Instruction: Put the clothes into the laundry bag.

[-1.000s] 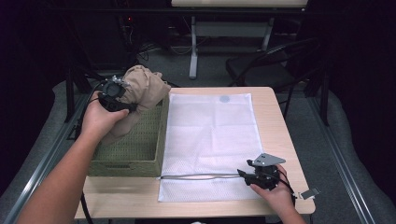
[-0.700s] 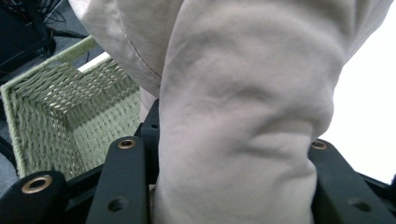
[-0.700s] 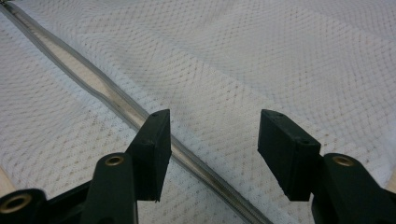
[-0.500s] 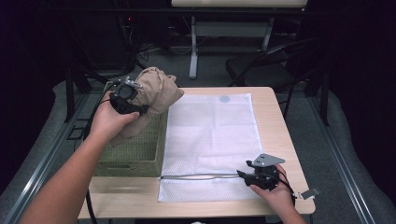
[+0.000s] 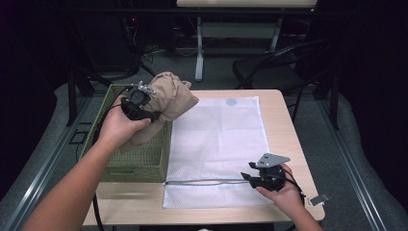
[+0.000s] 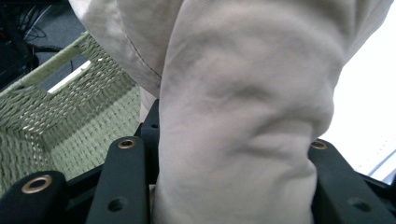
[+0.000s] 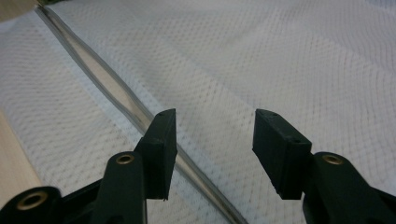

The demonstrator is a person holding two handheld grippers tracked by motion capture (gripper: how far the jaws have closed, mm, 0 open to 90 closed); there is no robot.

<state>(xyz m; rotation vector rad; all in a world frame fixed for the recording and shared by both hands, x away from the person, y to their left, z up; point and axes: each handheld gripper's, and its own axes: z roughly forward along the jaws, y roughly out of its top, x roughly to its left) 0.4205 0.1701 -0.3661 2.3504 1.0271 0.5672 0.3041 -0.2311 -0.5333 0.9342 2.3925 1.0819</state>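
The beige garment (image 5: pixel 168 98), bunched into a thick roll, hangs in my left tool (image 5: pixel 139 103) above the far end of the green woven basket (image 5: pixel 144 159), clear of its rim. In the left gripper view the roll (image 6: pixel 243 116) fills the gap between the two black jaws, which press it on both sides: a firm grip at a middling width.

The white mesh laundry bag (image 5: pixel 216 144) lies flat on the worktop (image 5: pixel 284 134) just to the right of the basket, its long axis running away from me. Its zipper (image 5: pixel 207 181) runs crosswise along the near end, from the basket's near corner to my right tool (image 5: pixel 250 177).

The relation that matters: the garment lies up and left of the bag's mouth, which is nearer to me than the garment, so I judge the load must travel right and back toward me to go in. My right hand is the nearer one to that mouth. In the right gripper view my right tool (image 7: pixel 212 140) stands parted about halfway, the jaws having just been closing, with mesh and the zipper line (image 7: pixel 116 100) under them but nothing pinched yet.

Count: one garment, one bag, one basket, two tools. A small metal clip (image 5: pixel 319 198) lies at the near right corner of the worktop.
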